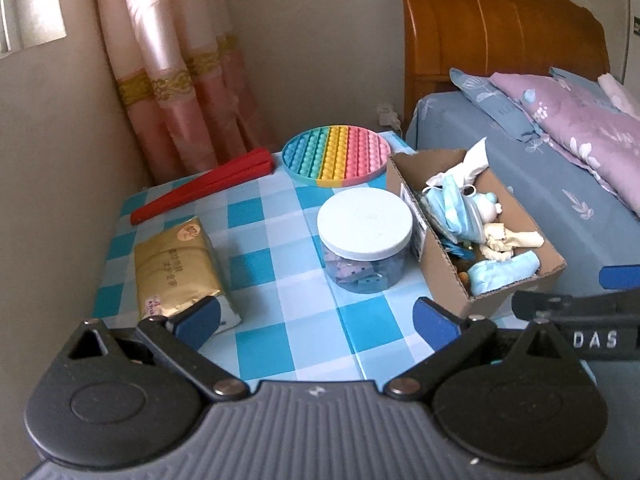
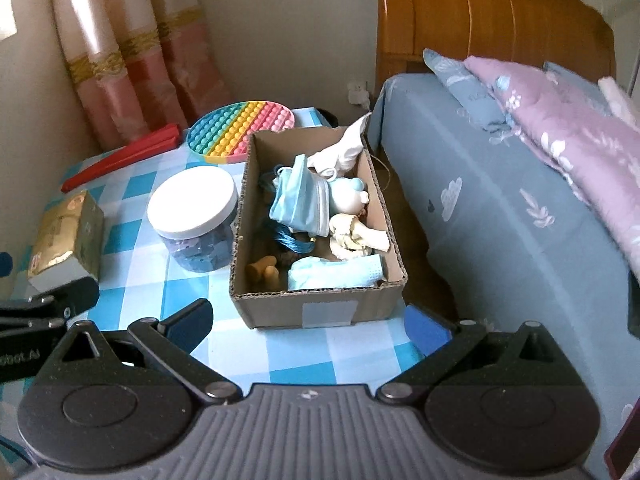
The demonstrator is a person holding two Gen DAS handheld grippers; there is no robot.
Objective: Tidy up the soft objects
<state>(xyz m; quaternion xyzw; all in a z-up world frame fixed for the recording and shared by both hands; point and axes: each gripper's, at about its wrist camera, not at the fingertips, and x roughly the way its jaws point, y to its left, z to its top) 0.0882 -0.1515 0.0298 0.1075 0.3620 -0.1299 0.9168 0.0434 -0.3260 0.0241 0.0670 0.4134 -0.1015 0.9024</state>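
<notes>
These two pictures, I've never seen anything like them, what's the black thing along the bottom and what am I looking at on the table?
Each picture comes from a fisheye camera on a handheld two-finger tool; a person holds one in each hand. The black and grey shape along the bottom is the tool's own body, with blue-padded fingers pointing forward.

The left tool and the right tool are both open and hold nothing.

On the blue checked table lie a gold tissue pack, a red folded fan, a rainbow bubble mat, a white-lidded jar and a cardboard box. The box holds soft things, among them blue face masks. A bed stands beside the table.
</notes>
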